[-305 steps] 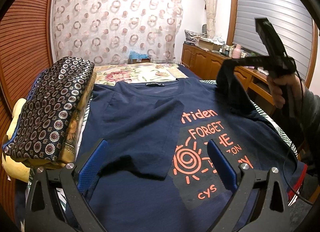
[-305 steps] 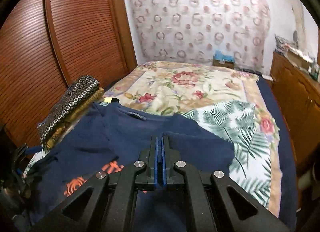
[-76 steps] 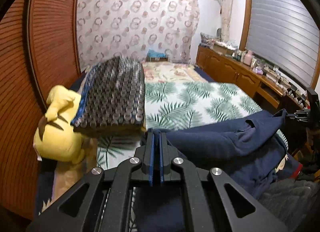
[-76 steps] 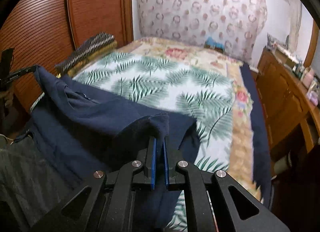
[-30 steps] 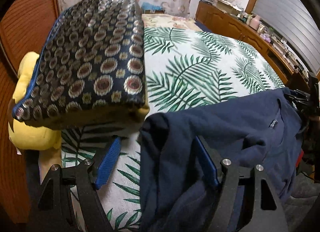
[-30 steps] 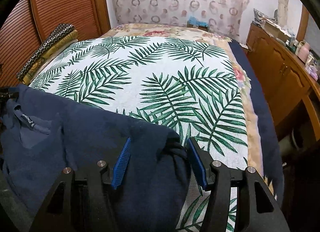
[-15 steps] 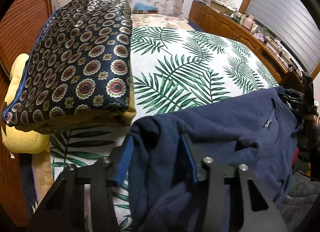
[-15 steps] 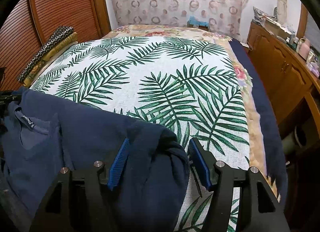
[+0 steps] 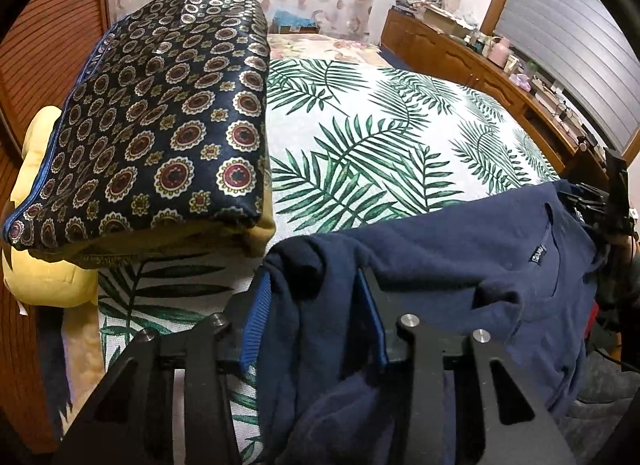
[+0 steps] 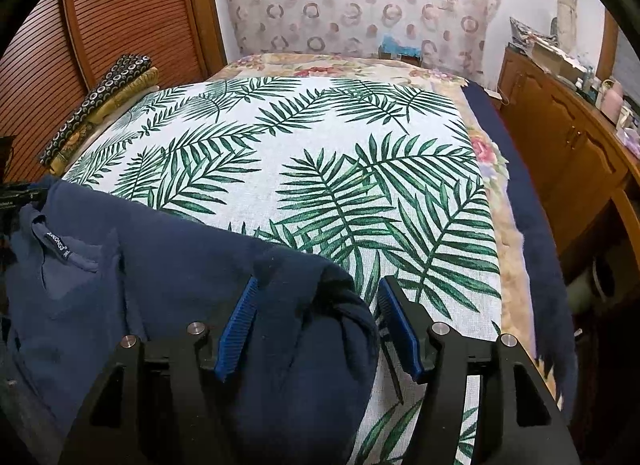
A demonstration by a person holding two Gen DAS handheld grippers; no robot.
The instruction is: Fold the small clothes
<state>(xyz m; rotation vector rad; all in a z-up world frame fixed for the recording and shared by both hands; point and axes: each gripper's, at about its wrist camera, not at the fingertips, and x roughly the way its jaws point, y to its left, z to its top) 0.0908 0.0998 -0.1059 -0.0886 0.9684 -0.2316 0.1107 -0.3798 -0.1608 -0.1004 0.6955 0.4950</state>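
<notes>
A navy T-shirt [image 9: 460,261] lies bunched across the near edge of the bed, collar label showing; it also shows in the right wrist view [image 10: 168,265]. My left gripper [image 9: 312,285] is open, and a fold of the shirt sits loosely between its blue pads [image 9: 252,317]. My right gripper [image 10: 316,297] is open too, with the shirt's other end heaped between its pads [image 10: 236,325]. The right gripper also shows in the left wrist view [image 9: 612,201] at the far right.
A leaf-print sheet [image 10: 320,153] covers the bed. A folded patterned pile [image 9: 160,113] on a yellow cushion [image 9: 44,277] lies close at my left. Wooden cabinets [image 10: 568,137] run along the right, a slatted wardrobe [image 10: 120,17] stands on the left.
Both grippers went from shut on the shirt to open about a second ago. Since then the left jaws have narrowed somewhat and the shirt has settled on the bed edge.
</notes>
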